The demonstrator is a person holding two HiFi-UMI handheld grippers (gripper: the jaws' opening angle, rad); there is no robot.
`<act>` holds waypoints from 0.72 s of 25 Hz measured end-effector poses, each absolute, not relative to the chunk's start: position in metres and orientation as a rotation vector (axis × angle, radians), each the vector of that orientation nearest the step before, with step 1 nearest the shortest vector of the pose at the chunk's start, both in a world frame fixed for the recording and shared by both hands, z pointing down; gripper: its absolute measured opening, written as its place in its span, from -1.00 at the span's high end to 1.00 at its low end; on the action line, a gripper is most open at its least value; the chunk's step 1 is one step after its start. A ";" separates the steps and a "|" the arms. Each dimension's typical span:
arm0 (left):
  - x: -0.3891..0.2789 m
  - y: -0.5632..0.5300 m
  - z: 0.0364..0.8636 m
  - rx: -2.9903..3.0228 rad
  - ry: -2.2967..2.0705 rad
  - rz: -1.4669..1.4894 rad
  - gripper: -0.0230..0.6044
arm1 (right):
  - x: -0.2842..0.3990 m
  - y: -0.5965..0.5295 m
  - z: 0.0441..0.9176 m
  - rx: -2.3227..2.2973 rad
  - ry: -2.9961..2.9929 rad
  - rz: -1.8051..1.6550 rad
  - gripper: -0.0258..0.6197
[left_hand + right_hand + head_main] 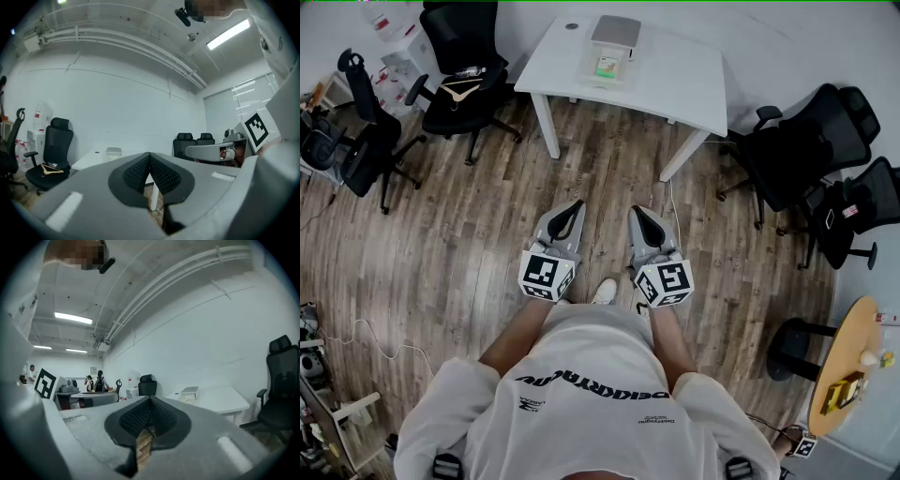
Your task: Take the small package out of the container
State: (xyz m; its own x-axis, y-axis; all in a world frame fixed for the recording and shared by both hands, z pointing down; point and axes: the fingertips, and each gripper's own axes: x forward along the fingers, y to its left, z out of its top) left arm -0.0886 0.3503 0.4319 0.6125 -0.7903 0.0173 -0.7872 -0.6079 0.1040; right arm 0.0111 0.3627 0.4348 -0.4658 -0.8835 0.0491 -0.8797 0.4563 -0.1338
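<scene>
A clear lidded container [610, 54] stands on the white table [675, 84] at the top of the head view, with a small green and red package [607, 67] inside it. It shows small in the left gripper view as the container [113, 153] and in the right gripper view as the container [189, 393]. My left gripper [577, 206] and right gripper [635, 213] are held side by side over the wood floor, well short of the table. Both are shut with nothing between the jaws.
Black office chairs stand left [464, 80] and right [797, 150] of the table. A round wooden table [848, 361] with small items sits at the lower right. Shelving and cables [328, 394] line the lower left. People stand far off [96, 383] in the right gripper view.
</scene>
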 end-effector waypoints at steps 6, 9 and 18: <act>-0.080 0.347 0.434 2.745 -1.304 -0.060 0.93 | 0.016 0.360 0.437 -1.577 2.674 -0.216 0.92; -0.078 0.343 0.435 2.745 -1.306 -0.057 0.93 | 0.018 0.355 0.439 -1.576 2.677 -0.216 0.92; -0.062 0.330 0.441 2.748 -1.300 -0.033 0.93 | 0.039 0.334 0.447 -1.549 2.678 -0.260 0.92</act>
